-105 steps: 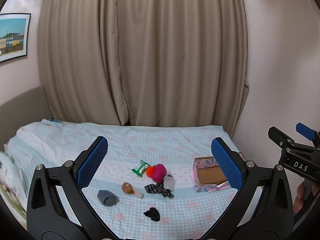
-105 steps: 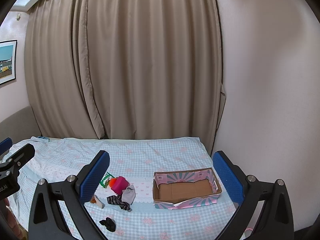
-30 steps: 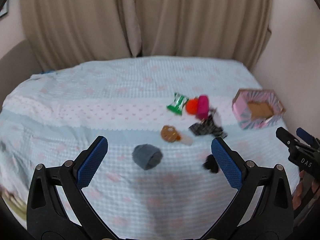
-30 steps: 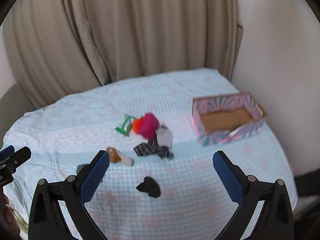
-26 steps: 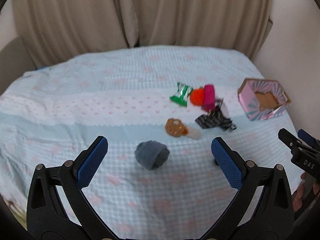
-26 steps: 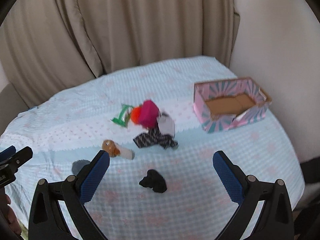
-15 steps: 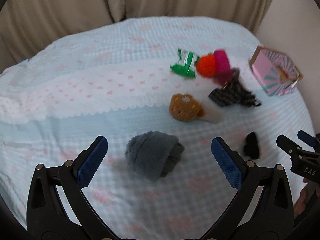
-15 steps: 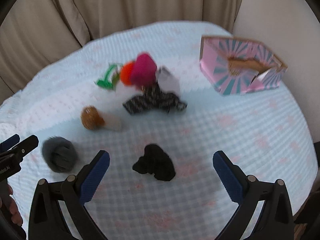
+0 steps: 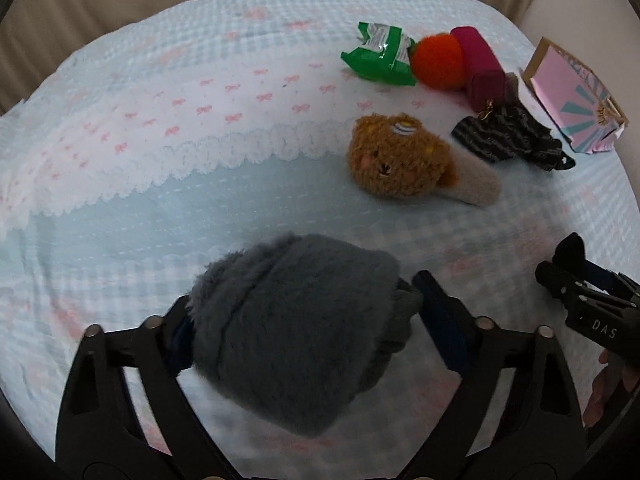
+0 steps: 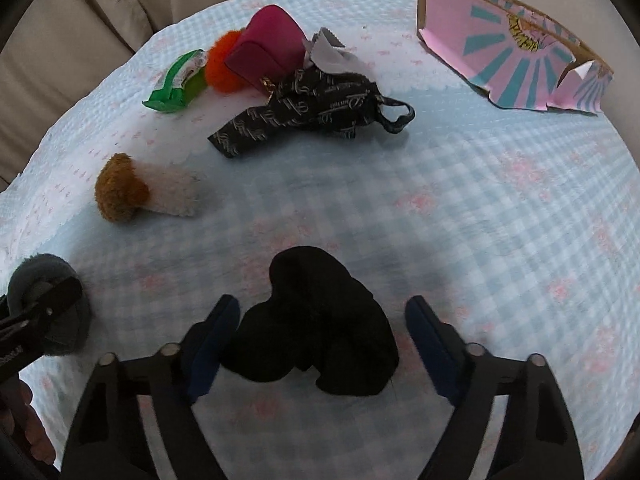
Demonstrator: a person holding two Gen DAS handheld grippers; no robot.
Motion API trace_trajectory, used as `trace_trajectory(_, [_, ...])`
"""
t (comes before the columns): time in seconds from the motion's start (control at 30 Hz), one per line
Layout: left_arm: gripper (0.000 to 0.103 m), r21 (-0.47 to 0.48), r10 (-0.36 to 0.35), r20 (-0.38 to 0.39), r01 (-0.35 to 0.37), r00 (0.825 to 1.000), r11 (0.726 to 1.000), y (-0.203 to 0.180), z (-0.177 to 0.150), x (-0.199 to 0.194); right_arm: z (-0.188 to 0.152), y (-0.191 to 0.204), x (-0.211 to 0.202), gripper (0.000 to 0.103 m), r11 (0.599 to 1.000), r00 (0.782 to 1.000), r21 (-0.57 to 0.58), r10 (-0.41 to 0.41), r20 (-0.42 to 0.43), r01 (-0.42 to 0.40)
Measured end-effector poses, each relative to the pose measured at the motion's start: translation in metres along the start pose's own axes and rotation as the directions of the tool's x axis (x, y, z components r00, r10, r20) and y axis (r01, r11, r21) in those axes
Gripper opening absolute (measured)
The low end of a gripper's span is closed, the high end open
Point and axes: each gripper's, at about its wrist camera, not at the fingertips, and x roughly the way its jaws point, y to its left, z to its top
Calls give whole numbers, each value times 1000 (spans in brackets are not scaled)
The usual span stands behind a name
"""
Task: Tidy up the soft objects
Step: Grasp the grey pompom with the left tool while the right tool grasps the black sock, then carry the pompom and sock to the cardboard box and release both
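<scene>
Nothing has gone into the pink cardboard box with teal sunburst stripes (image 10: 516, 52) yet, as far as I can see from here; its inside is turned away from both cameras, so I cannot be certain. It sits at the far right corner of the blue-and-white checked bedspread (image 10: 500, 220), and every soft thing lies out on the cover.

The left gripper (image 9: 300, 316) has its jaws set either side of the fluffy grey rolled sock bundle (image 9: 296, 336), the blue pads touching or nearly touching the fur; whether they are truly clamped I cannot tell. The right gripper (image 10: 320, 332) stands with its jaws apart around the black crumpled cloth (image 10: 316, 332) near the front edge, the left pad just against it, the right pad clear.

Still waiting towards the far side are the brown plush bear-headed toy with a cream body (image 9: 404, 160), the black fabric strap printed with pale lettering (image 10: 308, 108), the orange fuzzy pom-pom (image 9: 438, 60), the magenta pouch (image 10: 268, 48), a grey cloth square (image 10: 328, 54) and a green foil snack packet (image 9: 378, 58).

So the sorting looks barely begun.

As for writing, "DAS" reads on the right tool's body in the left view; the strap's lettering is too small to make out.
</scene>
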Motion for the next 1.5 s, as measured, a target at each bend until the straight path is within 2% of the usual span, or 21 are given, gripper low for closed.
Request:
trace_trajectory(0.17, [72, 5, -6, -19, 6, 1000, 1000, 1, 1, 4, 0, 5, 1, 60, 999, 1000, -31, -12, -9, 12])
trace_trajectory(0.27, [65, 29, -3, -22, 4, 1000, 1000, -3, 0, 3, 1, 6, 1, 48, 999, 1000, -33, -11, -17, 11])
trace_trajectory(0.33, [61, 39, -2, -22, 2, 1000, 999, -5, 1, 0, 0, 5, 1, 35, 999, 1000, -33, -2, -24, 1])
trace_trajectory(0.43, [55, 27, -7, -24, 8, 1000, 1000, -3, 3, -4, 2, 6, 0, 27, 999, 999, -47, 5, -33, -7])
trace_trajectory(0.6, [54, 7, -10, -5, 10, 1000, 1000, -2, 8, -19, 11, 8, -14, 26, 998, 1000, -67, 17, -1, -17])
trace_trajectory(0.83, [54, -26, -5, 44, 6, 999, 1000, -3, 19, -63, 29, 11, -53, 26, 996, 998, -79, 34, 59, -29])
trace_trajectory(1.0, [54, -50, 9, 98, -4, 995, 999, -3, 31, -117, 40, 12, -105, 26, 996, 992, -79, 49, 120, -40])
trace_trajectory(1.2, [54, -31, 25, 165, -20, 986, 999, -14, 52, -191, 53, 3, -184, 26, 996, 976, -66, 68, 208, -55])
trace_trajectory(1.4, [54, -27, -9, 215, 15, 977, 1000, -45, 85, -253, 75, -27, -259, 26, 998, 953, -35, 67, 296, -59])
trace_trajectory(1.5, [54, -27, -30, 260, 39, 965, 999, -69, 99, -276, 87, -48, -290, 26, 999, 939, -32, 51, 341, -42])
